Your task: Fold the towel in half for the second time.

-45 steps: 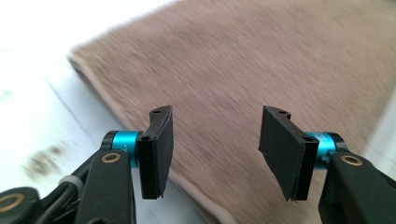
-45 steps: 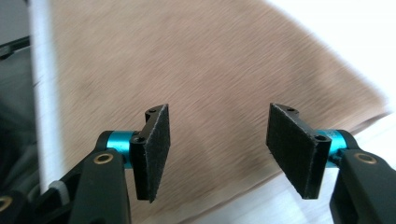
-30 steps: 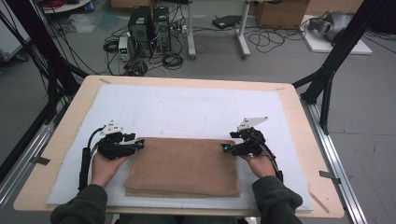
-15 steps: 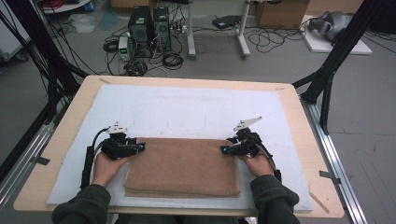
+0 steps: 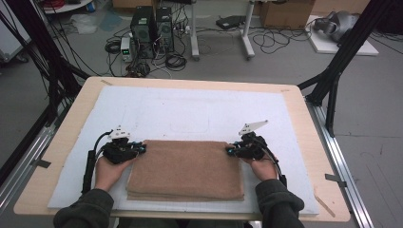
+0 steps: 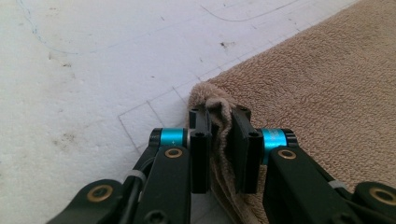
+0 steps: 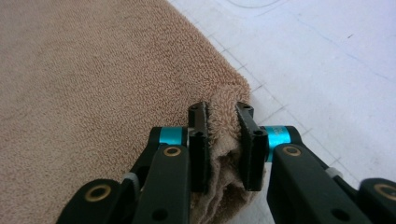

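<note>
**Both claws pinch the far corners of the towel**

My left claw (image 5: 138, 148) sits at the far left corner of the brown towel (image 5: 185, 168), and its jaws have just been closing; in the left gripper view they now press a bunched fold of that corner between them (image 6: 219, 140). The cloth stands up in a ridge between the black pads and hangs down below them.

My right claw (image 5: 231, 151) does the same at the far right corner. Its jaws have also just been closing, and in the right gripper view a thick wad of towel is squeezed between them (image 7: 223, 140).

The towel lies folded flat on the white mat (image 5: 190, 109), at the near middle of the wooden table (image 5: 304, 123). Its near edge shows stacked layers. Its long sides run left to right, and my two hands (image 5: 109, 172) lie at its short ends, one on each side, well apart from each other.

The mat carries thin drawn lines and a few dark marks. Beyond the far edge of the table, computer boxes (image 5: 152, 31) and loose cables lie on the grey floor.
</note>
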A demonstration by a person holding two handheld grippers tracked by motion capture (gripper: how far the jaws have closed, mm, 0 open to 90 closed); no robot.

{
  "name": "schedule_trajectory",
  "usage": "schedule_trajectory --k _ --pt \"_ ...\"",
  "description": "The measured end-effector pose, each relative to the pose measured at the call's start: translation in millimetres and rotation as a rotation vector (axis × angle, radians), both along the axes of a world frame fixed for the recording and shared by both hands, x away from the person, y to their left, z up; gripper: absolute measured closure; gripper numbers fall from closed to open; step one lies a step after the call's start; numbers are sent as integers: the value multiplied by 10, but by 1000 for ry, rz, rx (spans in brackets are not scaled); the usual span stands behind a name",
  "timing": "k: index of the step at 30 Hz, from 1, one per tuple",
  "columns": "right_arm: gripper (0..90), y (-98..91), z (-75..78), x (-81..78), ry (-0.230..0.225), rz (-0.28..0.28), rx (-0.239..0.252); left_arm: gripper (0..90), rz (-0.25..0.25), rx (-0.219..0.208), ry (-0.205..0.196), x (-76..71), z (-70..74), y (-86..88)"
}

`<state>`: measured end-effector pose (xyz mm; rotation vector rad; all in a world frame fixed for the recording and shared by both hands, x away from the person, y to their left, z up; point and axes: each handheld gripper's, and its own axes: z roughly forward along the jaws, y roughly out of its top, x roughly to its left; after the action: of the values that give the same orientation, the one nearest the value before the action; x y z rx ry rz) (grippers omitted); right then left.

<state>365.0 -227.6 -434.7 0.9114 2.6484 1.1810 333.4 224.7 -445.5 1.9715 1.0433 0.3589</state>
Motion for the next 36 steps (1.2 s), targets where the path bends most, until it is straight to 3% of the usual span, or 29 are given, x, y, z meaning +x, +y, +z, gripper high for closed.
schedule_trajectory --k 5,14,20,26,34,36 --pt "795 3 34 -10 -23 -18 2 807 13 12 -20 -19 23 -18" --pt "803 -9 154 53 -49 -45 26 816 54 -4 -60 26 143 -27" --pt "803 0 245 190 -57 -70 27 815 78 -3 -78 190 275 -68" --pt "802 13 455 427 -92 -107 23 816 103 17 -109 438 475 -105" --pt "802 80 720 749 -139 -140 6 818 149 8 -132 755 705 -112" --pt "801 80 762 798 -159 -152 12 818 164 -14 -146 815 753 -115"
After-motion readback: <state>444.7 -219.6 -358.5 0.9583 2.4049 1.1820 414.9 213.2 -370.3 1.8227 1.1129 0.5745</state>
